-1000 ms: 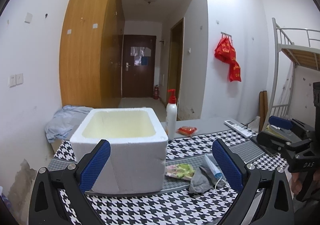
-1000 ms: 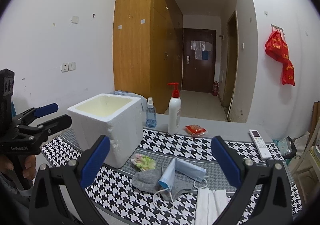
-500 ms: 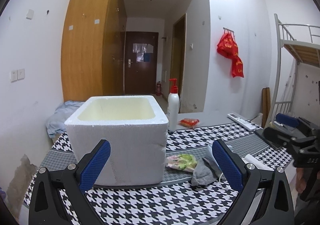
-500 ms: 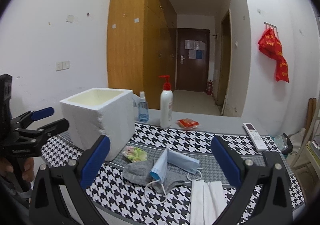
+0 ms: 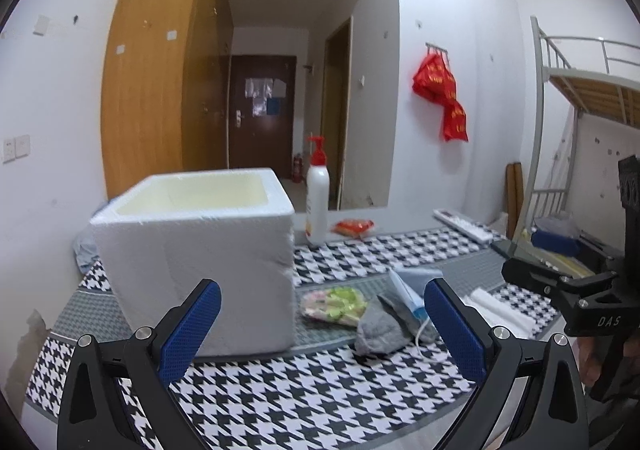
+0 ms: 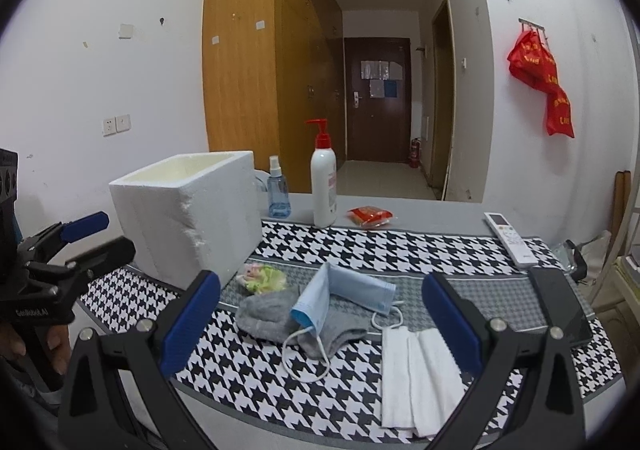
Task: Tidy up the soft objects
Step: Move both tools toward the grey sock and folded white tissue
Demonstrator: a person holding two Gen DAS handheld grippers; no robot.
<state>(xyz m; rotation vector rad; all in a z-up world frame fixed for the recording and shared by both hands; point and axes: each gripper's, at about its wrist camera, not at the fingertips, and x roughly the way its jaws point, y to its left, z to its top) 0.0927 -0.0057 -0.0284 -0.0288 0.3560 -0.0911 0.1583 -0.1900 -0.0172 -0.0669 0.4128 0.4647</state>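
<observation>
A white foam box [image 5: 196, 250] [image 6: 188, 210] stands open-topped on the houndstooth table cloth [image 5: 288, 402]. To its right lie a green-pink cloth [image 5: 334, 300] [image 6: 262, 278], a grey sock [image 5: 384, 326] [image 6: 272, 316], a blue face mask [image 6: 344, 290] [image 5: 412, 282] draped over the sock, and a folded white cloth [image 6: 416, 374] [image 5: 500, 308]. My left gripper [image 5: 320, 330] is open, hovering before the box and soft items. My right gripper [image 6: 320, 322] is open above the mask and sock, holding nothing.
A pump bottle [image 6: 323, 178], a blue spray bottle [image 6: 278, 190], a red packet [image 6: 370, 216] and a remote [image 6: 510, 238] sit at the table's far side. A dark phone [image 6: 560, 302] lies at right. A bunk-bed frame [image 5: 560, 138] stands at the right.
Both grippers have dropped lower and moved closer to the table; the box and soft items appear larger. Jaws stayed open and nothing was picked up.
</observation>
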